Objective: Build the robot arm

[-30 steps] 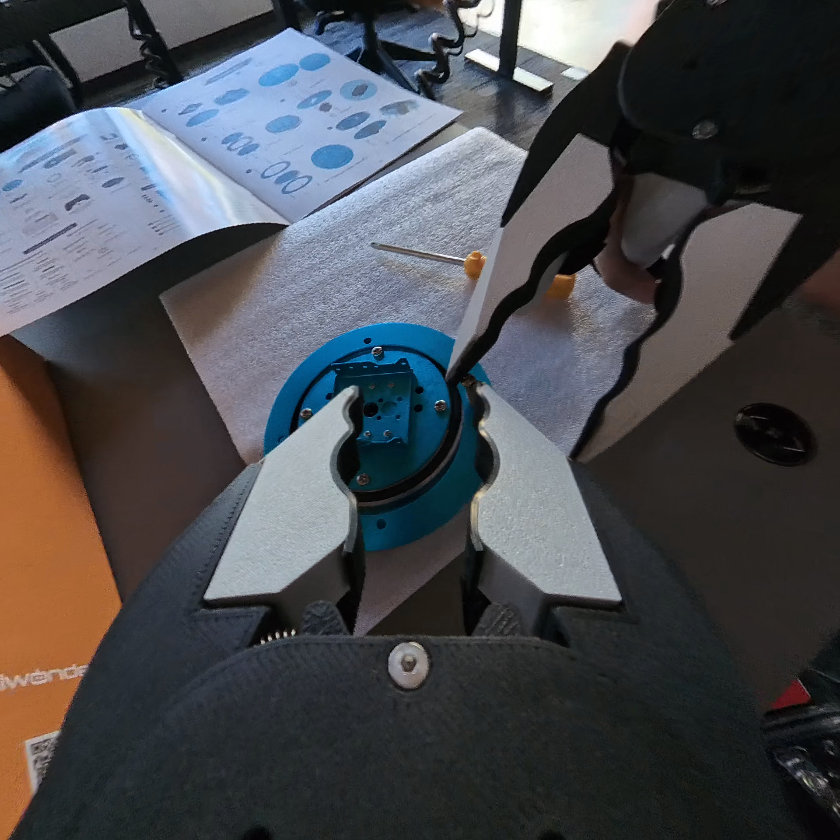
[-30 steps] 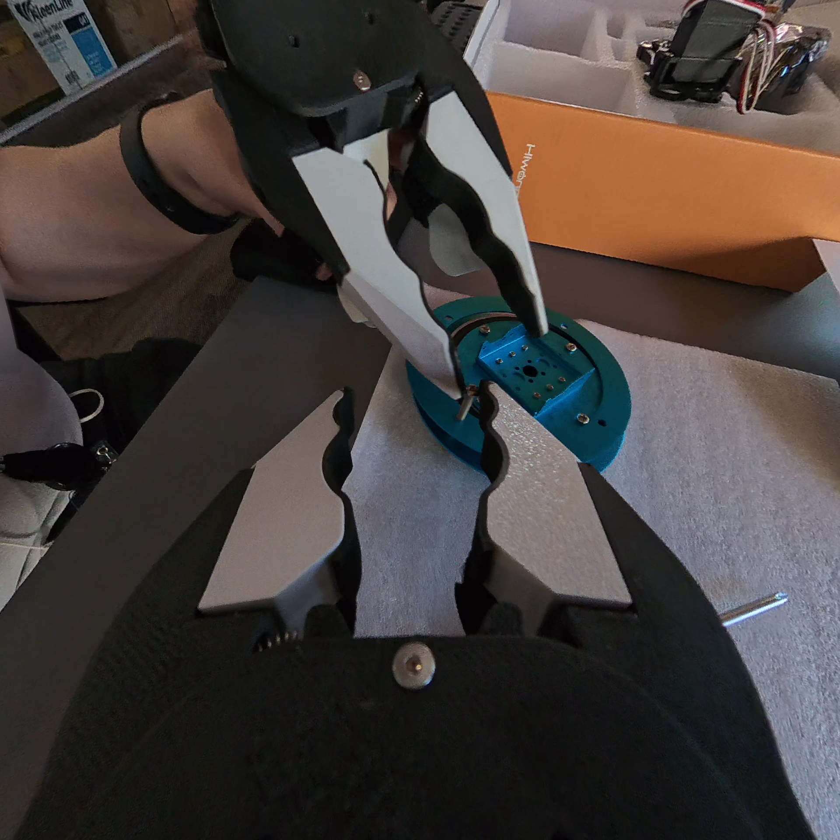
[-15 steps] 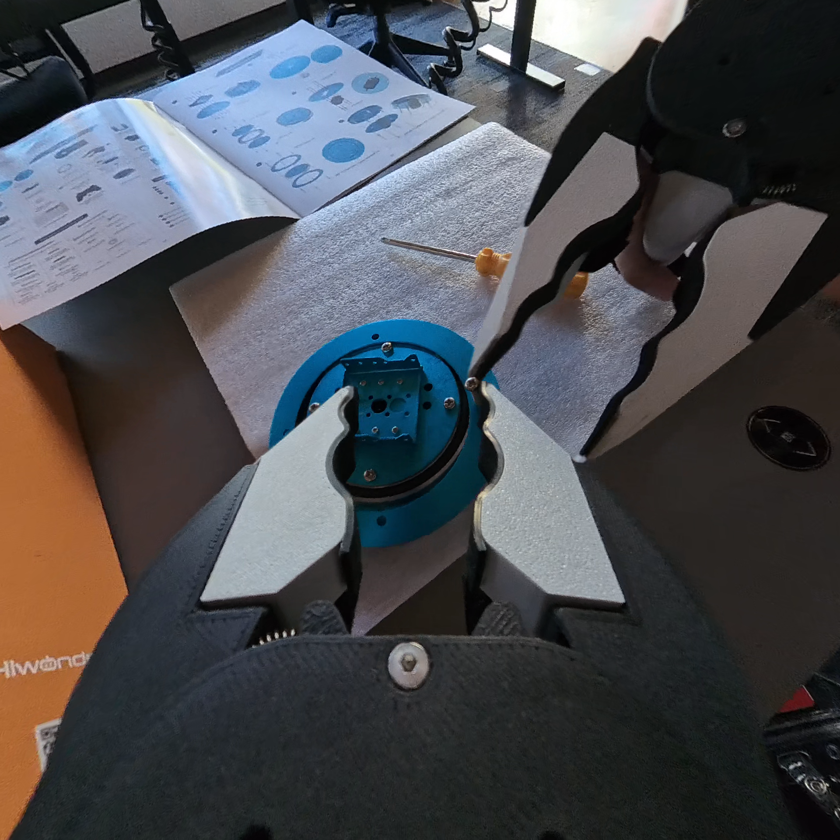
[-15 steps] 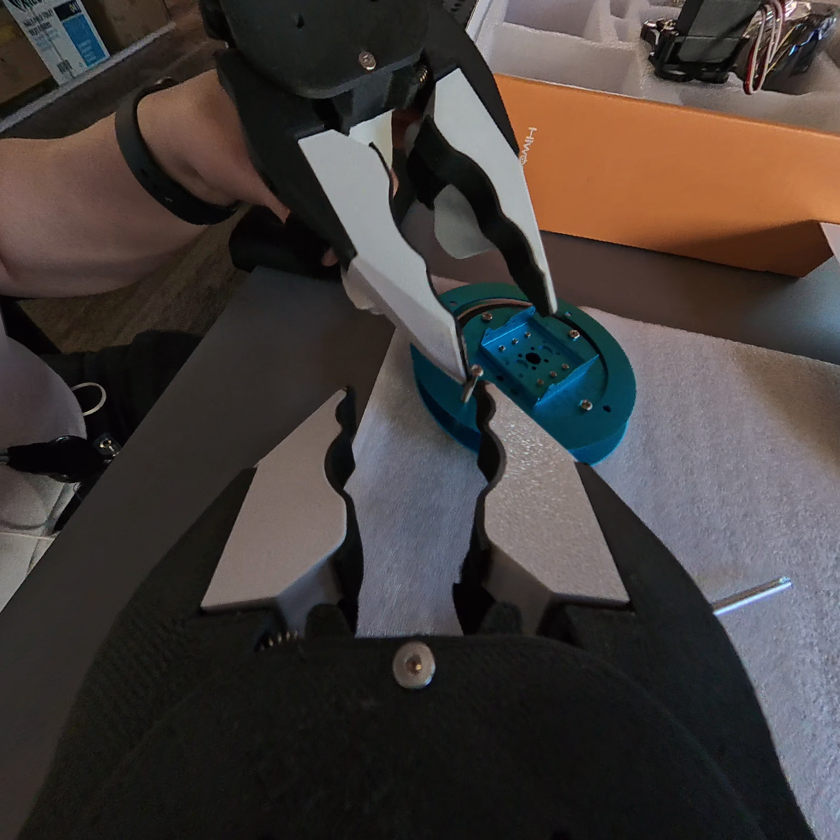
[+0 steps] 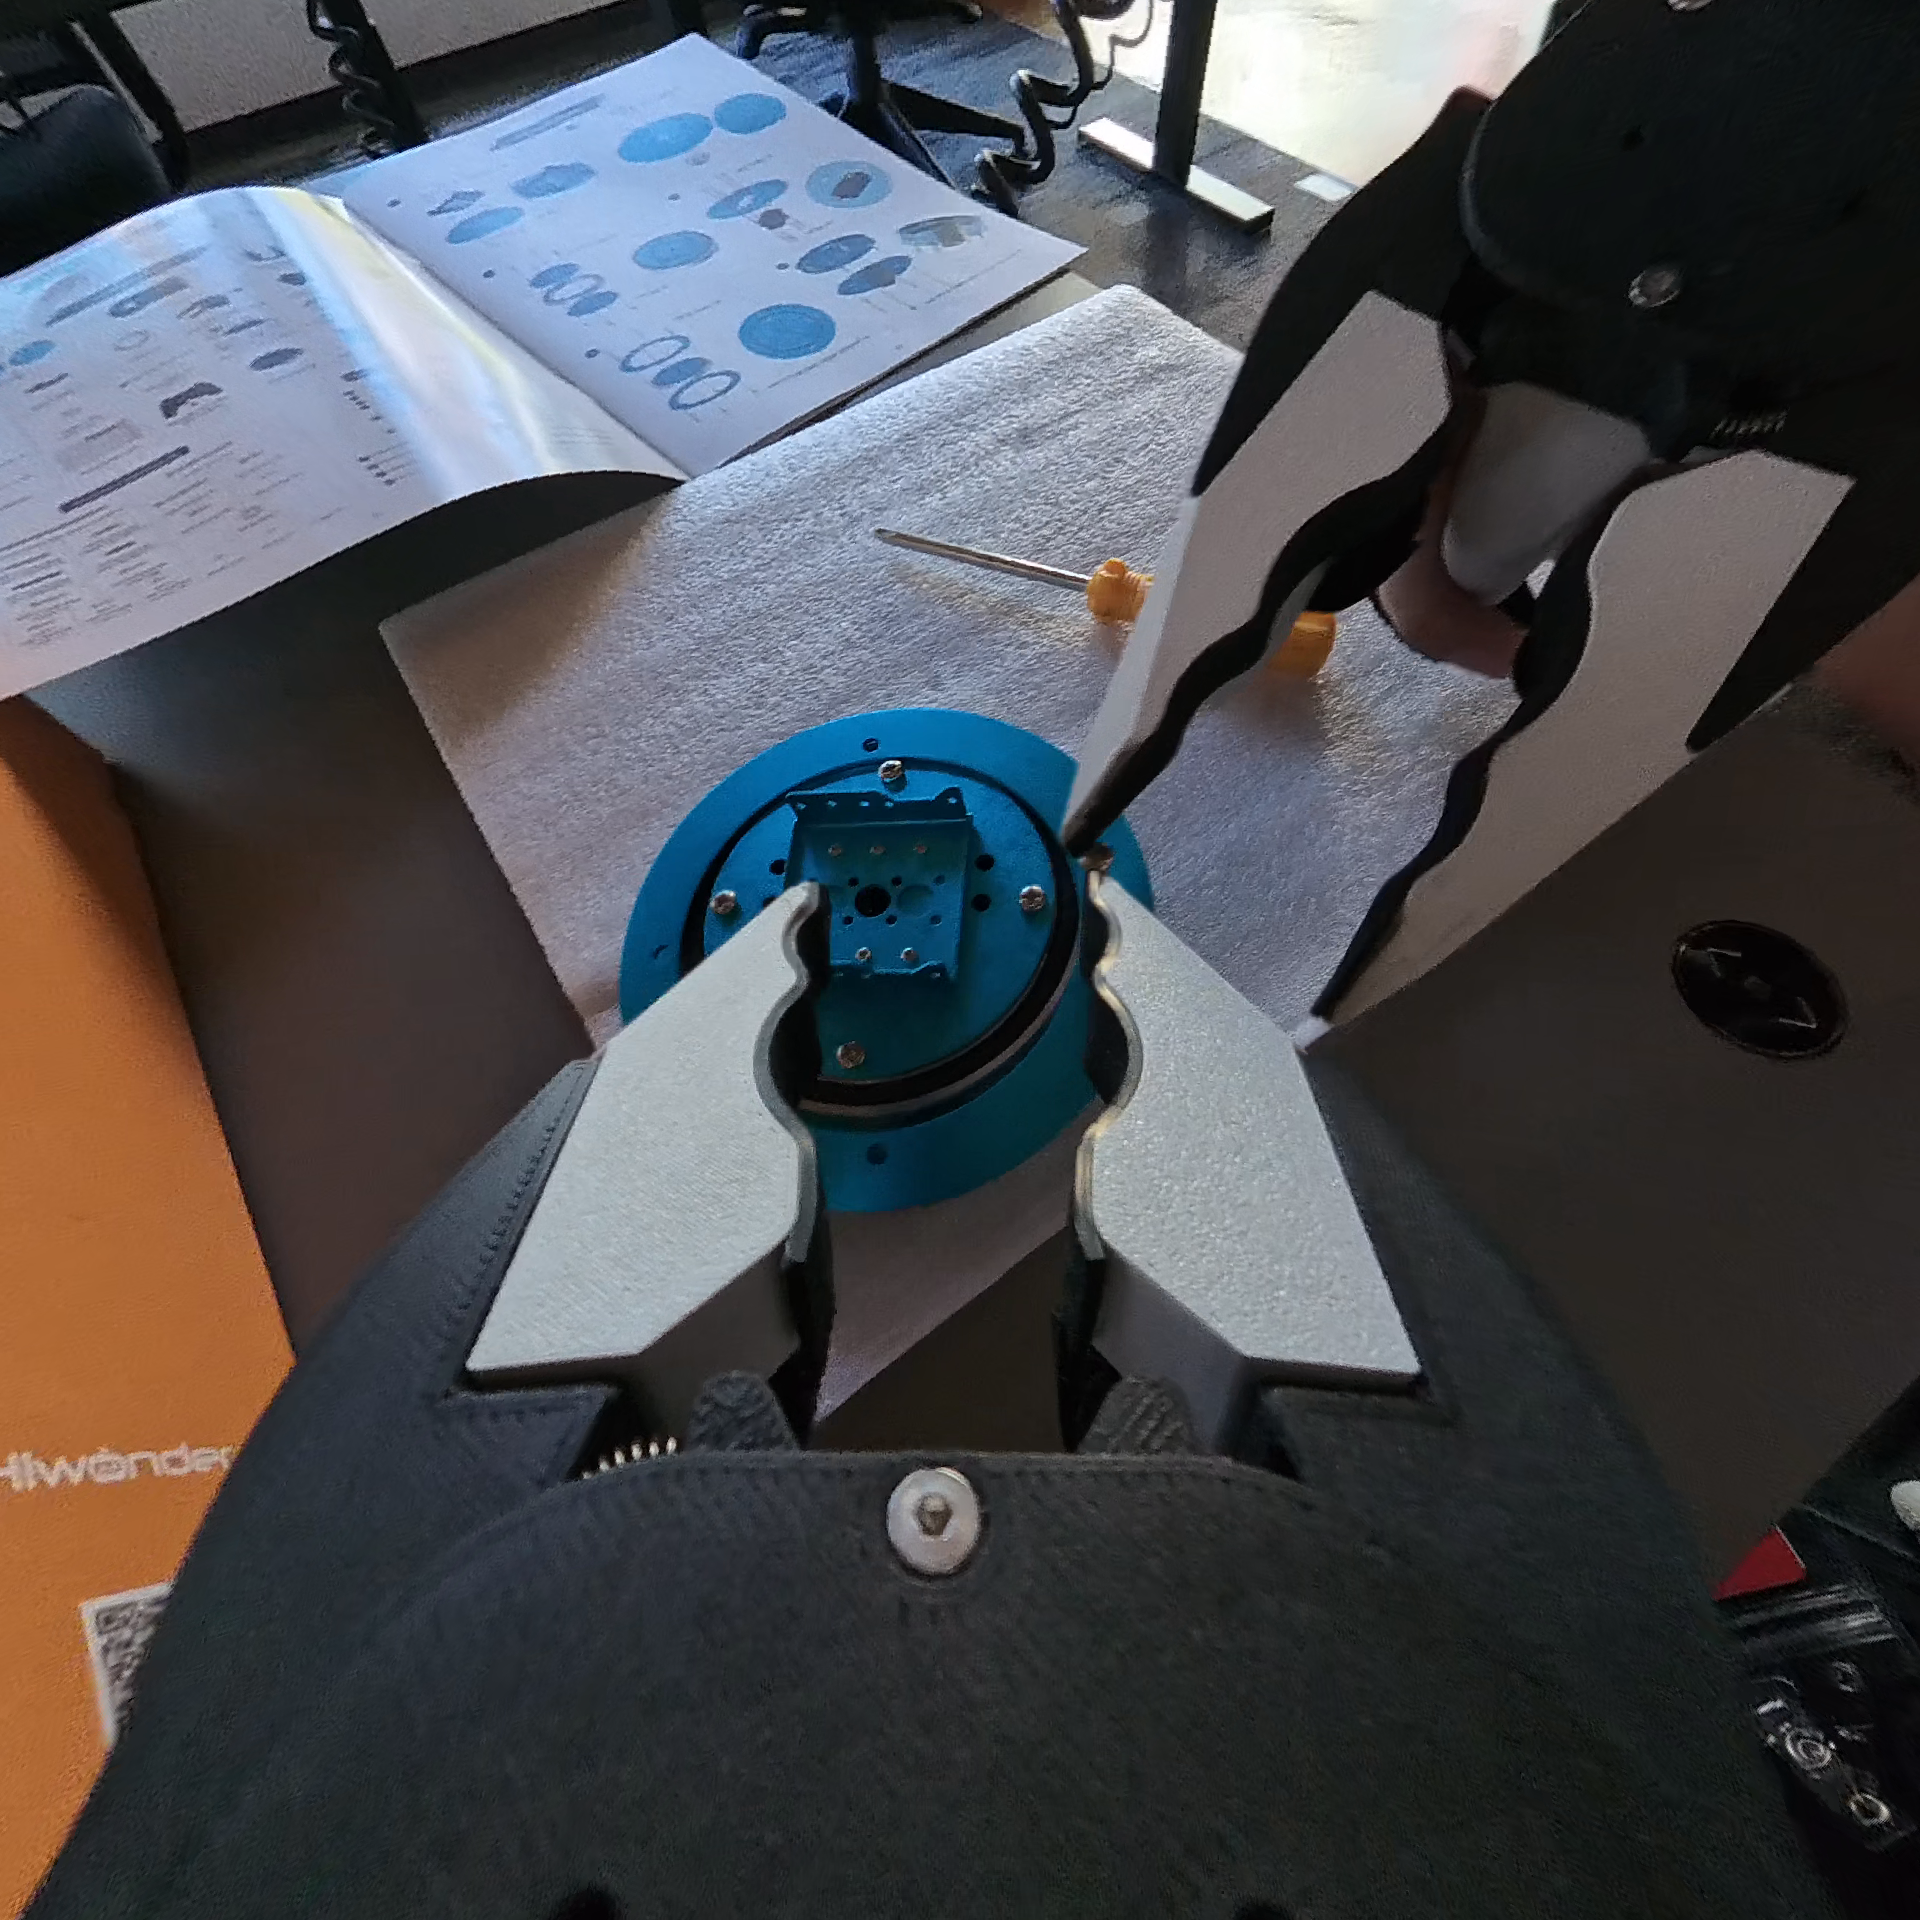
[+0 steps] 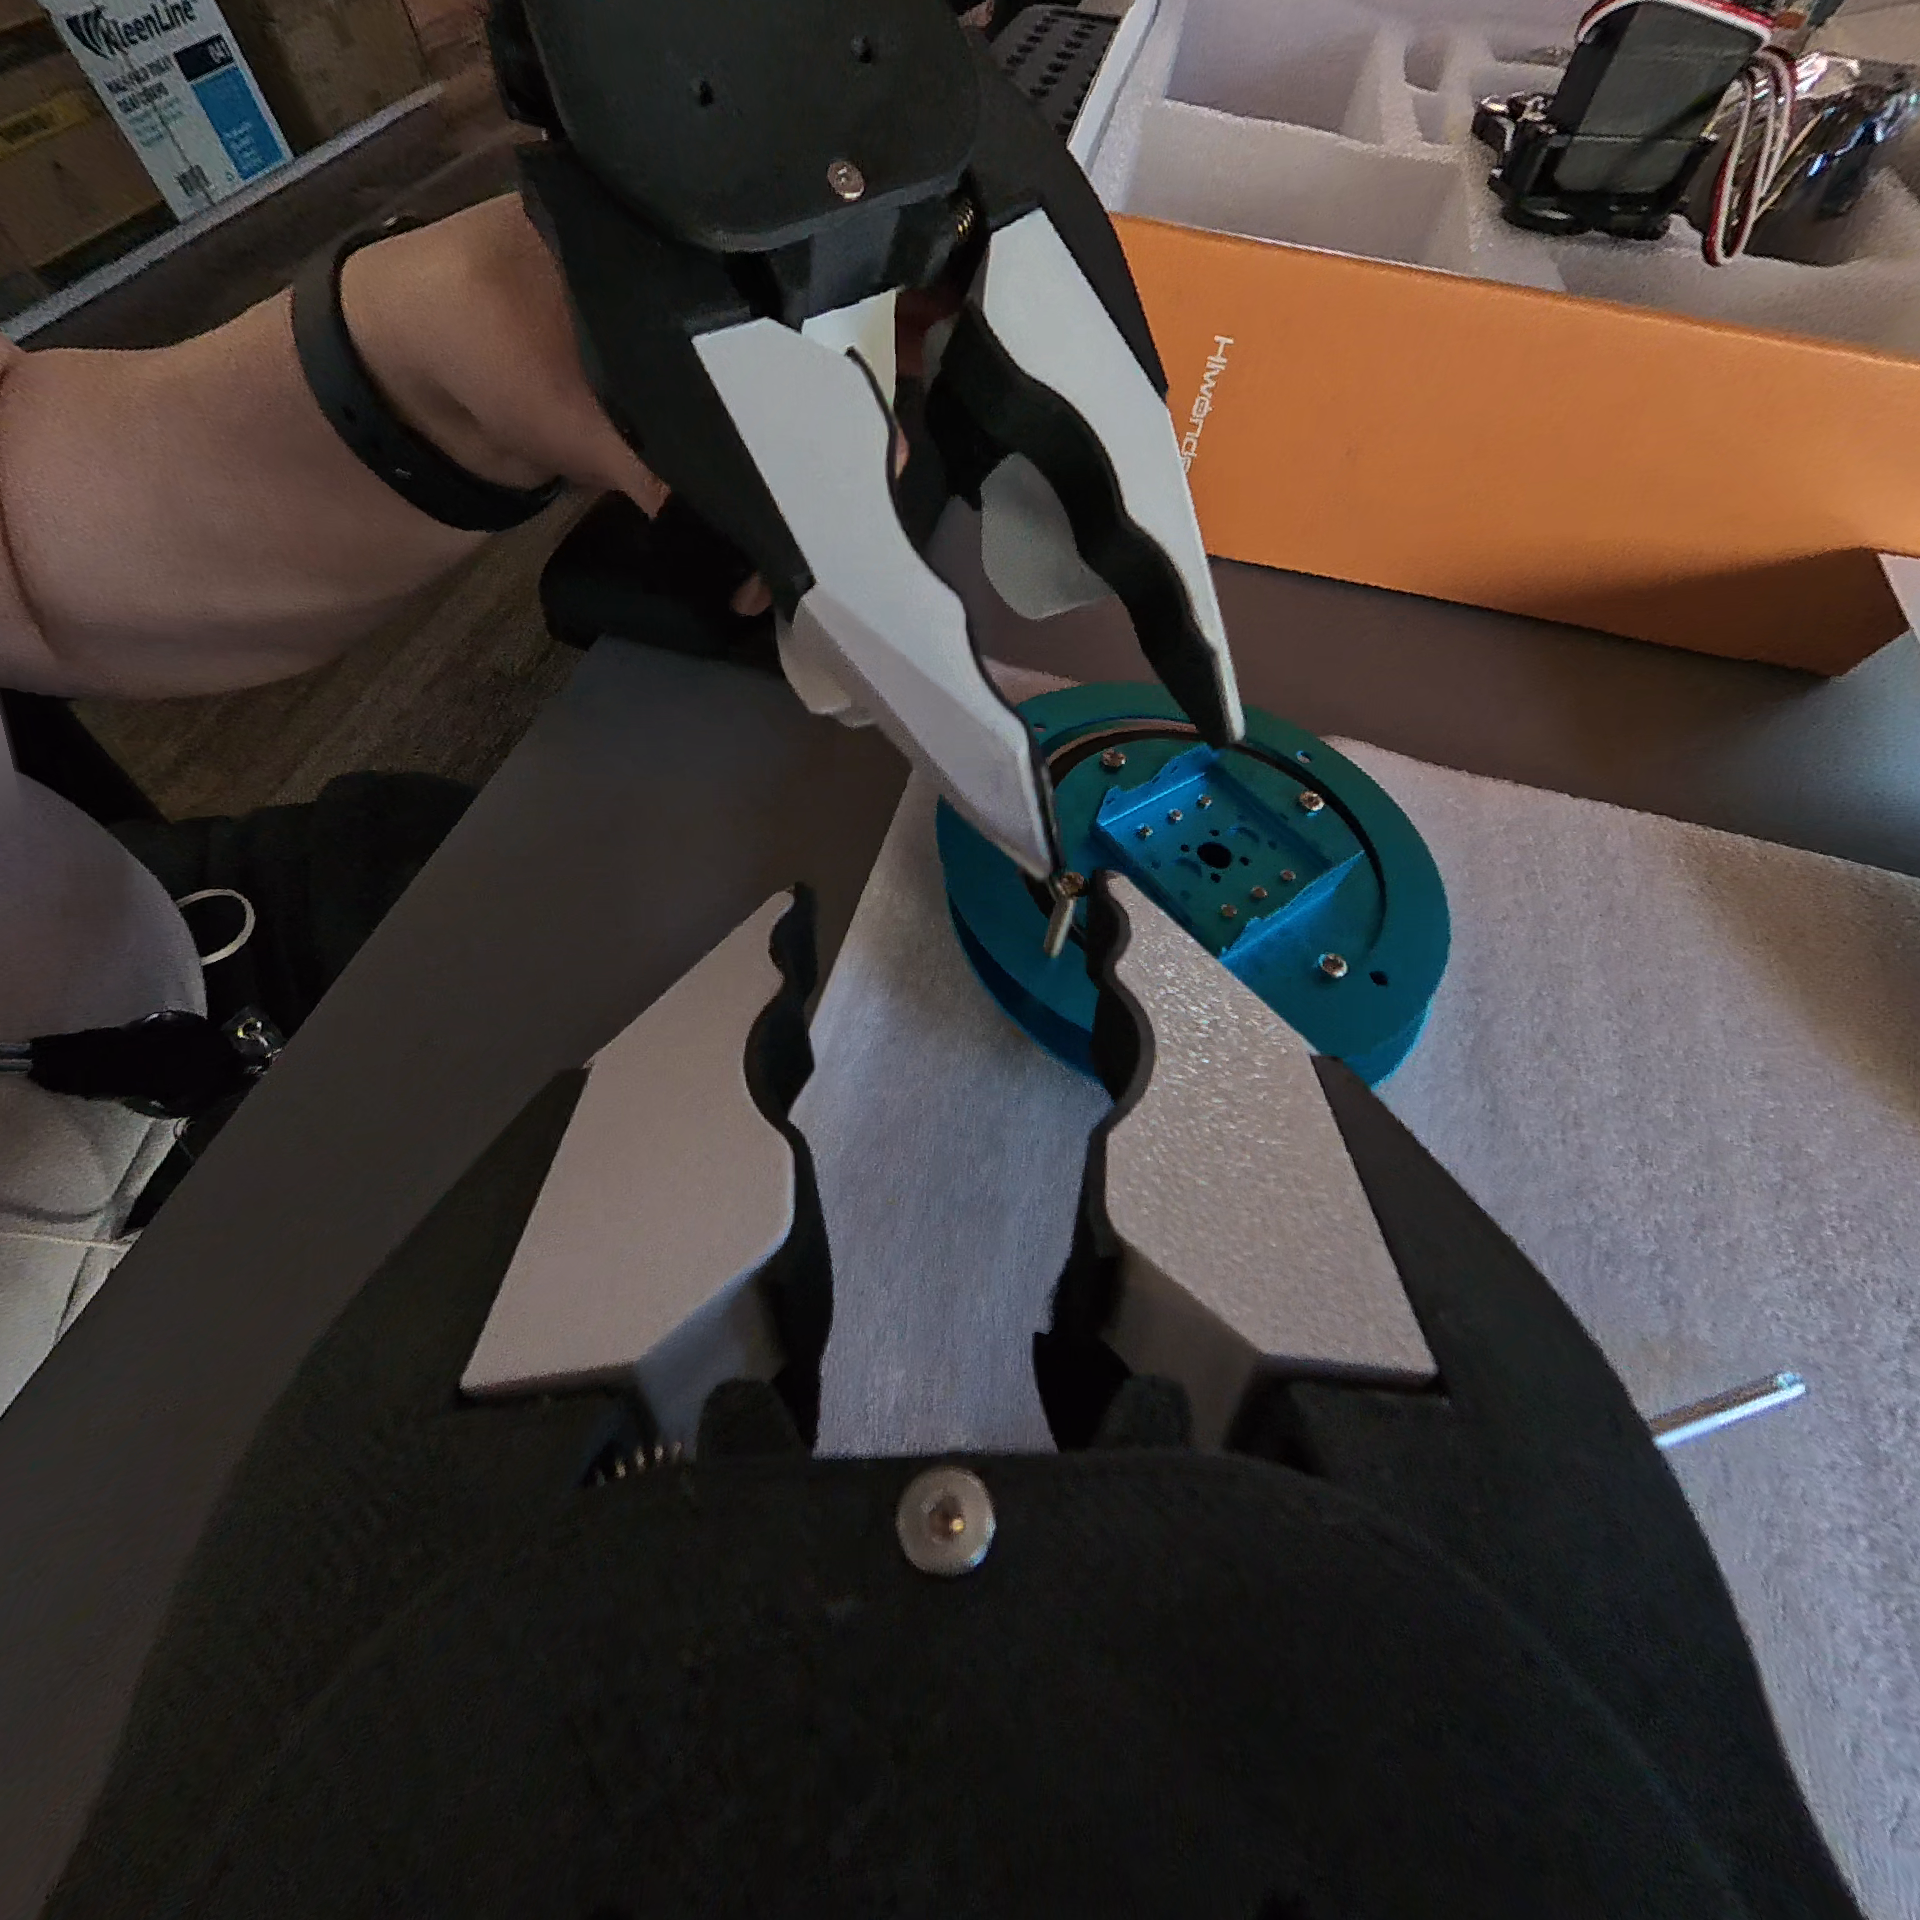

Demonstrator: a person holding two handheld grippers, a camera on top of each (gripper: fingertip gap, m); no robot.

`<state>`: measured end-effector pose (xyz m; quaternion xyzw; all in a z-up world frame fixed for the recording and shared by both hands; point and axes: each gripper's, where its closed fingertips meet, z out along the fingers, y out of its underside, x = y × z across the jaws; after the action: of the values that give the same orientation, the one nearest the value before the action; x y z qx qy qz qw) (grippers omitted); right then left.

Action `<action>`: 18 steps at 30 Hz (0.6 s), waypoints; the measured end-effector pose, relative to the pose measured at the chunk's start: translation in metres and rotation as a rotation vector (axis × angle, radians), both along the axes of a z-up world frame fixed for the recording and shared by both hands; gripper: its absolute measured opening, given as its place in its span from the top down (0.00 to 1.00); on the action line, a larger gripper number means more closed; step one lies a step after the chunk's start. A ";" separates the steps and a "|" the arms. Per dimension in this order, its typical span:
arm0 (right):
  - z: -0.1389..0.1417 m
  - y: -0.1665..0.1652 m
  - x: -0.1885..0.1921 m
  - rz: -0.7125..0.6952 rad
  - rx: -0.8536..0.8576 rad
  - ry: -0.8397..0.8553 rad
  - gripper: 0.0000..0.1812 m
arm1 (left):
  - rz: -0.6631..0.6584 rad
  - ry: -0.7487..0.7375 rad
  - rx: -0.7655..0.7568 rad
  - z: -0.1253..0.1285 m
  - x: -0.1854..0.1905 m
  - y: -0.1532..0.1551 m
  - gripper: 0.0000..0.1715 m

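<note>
A round blue metal disc [image 5: 914, 1153] with a blue bracket [image 5: 883, 883] screwed on top lies on a white foam mat [image 5: 779, 623]. My left gripper [image 5: 951, 899] is open, with its fingers straddling the disc. My right gripper [image 5: 1195, 930] is open and comes in from the right. A small silver screw [image 6: 1060, 914] is pinched between one left fingertip and one right fingertip at the disc's rim [image 6: 1392, 935]. In the right wrist view, my right gripper [image 6: 951, 904] faces the left gripper [image 6: 1132, 800], and the bracket [image 6: 1216, 852] sits between the left fingers.
An orange-handled screwdriver [image 5: 1112, 592] lies on the mat behind the disc. An open manual [image 5: 416, 291] lies at the back left. An orange box [image 6: 1558, 436] with foam trays and wired parts [image 6: 1662, 114] stands beside the mat. A black round insert [image 5: 1756, 987] sits in the grey table.
Both grippers have shifted slightly, still fingertip to fingertip at the disc's rim. The screw between the two tips now hangs with more of its shaft showing.
</note>
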<state>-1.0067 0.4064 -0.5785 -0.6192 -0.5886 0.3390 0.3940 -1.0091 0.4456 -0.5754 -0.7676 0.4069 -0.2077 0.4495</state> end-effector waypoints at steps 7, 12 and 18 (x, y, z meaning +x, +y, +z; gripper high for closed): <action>0.005 0.004 0.005 -0.021 0.004 0.031 0.72 | -0.037 -0.031 -0.014 0.004 0.001 -0.005 0.72; -0.002 0.000 0.000 0.002 0.018 -0.012 0.72 | -0.025 0.020 0.002 -0.002 0.006 -0.001 0.72; 0.000 0.001 0.010 -0.033 0.015 0.010 0.73 | -0.021 -0.013 -0.015 0.002 -0.001 -0.004 0.72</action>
<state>-0.9963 0.4077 -0.5788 -0.6240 -0.5788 0.3311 0.4074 -1.0099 0.4416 -0.5732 -0.7653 0.4105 -0.2206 0.4440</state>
